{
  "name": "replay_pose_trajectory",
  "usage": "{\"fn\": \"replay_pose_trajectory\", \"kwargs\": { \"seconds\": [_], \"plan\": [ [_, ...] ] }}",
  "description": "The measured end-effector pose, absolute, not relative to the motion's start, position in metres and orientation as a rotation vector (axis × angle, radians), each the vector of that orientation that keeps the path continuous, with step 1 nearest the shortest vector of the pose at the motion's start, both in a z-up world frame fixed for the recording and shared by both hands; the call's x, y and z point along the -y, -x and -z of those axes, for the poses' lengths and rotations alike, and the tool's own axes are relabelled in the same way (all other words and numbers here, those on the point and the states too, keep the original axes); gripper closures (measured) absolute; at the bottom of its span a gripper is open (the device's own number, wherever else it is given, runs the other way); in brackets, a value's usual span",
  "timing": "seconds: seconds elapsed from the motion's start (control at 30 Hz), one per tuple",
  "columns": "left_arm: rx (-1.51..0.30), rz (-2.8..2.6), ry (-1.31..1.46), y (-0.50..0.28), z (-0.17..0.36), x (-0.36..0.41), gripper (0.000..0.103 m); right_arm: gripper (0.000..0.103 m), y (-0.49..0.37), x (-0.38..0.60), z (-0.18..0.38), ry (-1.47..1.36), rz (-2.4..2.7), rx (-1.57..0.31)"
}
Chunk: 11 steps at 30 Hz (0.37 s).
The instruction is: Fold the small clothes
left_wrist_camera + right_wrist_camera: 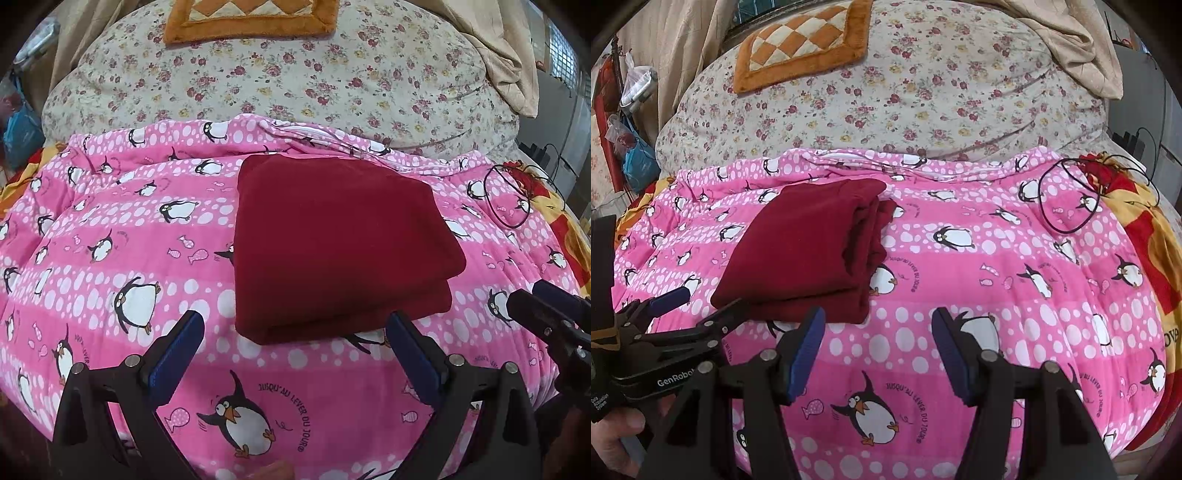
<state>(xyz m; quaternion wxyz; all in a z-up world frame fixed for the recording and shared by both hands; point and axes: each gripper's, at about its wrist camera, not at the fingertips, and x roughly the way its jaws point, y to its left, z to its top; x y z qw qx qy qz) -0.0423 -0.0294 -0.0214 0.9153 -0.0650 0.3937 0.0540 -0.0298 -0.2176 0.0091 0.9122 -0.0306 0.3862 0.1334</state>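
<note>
Dark red folded garment (340, 243) lies on the pink penguin quilt (110, 229); left claw (295, 354) and right claw (879, 350) hover near, both spread, apparently empty.

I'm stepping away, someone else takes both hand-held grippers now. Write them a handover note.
Left hand-held gripper: open, holding nothing, hovering just short of the near edge of the red garment.
Right hand-held gripper: open, empty, over bare pink penguin quilt to the right of the garment.
Red garment: lies folded in a neat stacked rectangle on the quilt, layered edges showing on its right side.
Done: this piece looks fully folded.
Left: possibly set it aside; no other small clothes are in view.
Note: a black cable loop lies on the quilt, far right.
</note>
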Motion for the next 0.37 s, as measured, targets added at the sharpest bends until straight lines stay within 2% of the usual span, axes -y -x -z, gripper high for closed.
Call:
{"fn": "replay_pose_trajectory", "kwargs": {
  "seconds": [0.37],
  "plan": [
    [-0.764,-0.101,0.135,0.0486,0.0170,0.0270,0.017,0.040,0.0301,0.2171,-0.0094,0.061,-0.276,-0.795]
  ]
}}
